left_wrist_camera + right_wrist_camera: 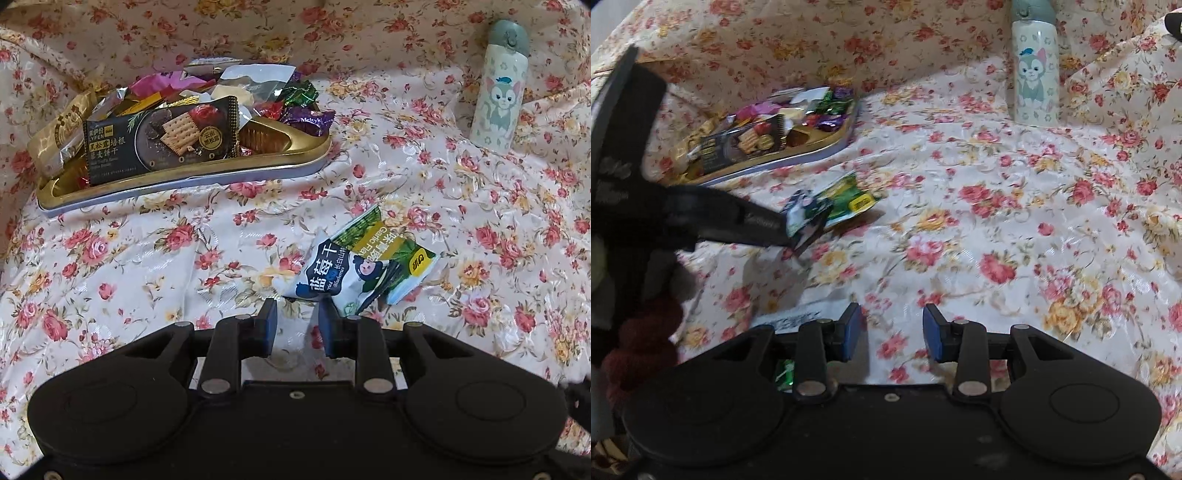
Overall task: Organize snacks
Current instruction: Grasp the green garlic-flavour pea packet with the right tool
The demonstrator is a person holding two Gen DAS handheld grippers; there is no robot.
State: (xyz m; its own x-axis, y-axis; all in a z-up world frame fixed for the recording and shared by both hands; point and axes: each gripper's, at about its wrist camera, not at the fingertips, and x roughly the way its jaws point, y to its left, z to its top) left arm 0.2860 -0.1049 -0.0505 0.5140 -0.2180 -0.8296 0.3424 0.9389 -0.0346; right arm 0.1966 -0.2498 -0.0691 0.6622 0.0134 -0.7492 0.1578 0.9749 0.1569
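Observation:
A gold tray (295, 157) at the upper left holds several snacks, with a black cracker pack (162, 138) in front. A white and blue blueberry packet (328, 275) lies on a green garlic snack packet (391, 251) on the floral cloth. My left gripper (297, 325) is open, its fingertips just short of the blueberry packet's near edge. In the right wrist view the left gripper (783, 230) reaches the same packets (827, 208), and the tray (827, 147) lies behind. My right gripper (892, 332) is open and empty over the cloth.
A white bottle with a cartoon cat (496, 96) stands at the back right, also in the right wrist view (1034, 74). The floral cloth (147, 258) rises in folds behind the tray. A green wrapper (785, 374) shows under the right gripper's body.

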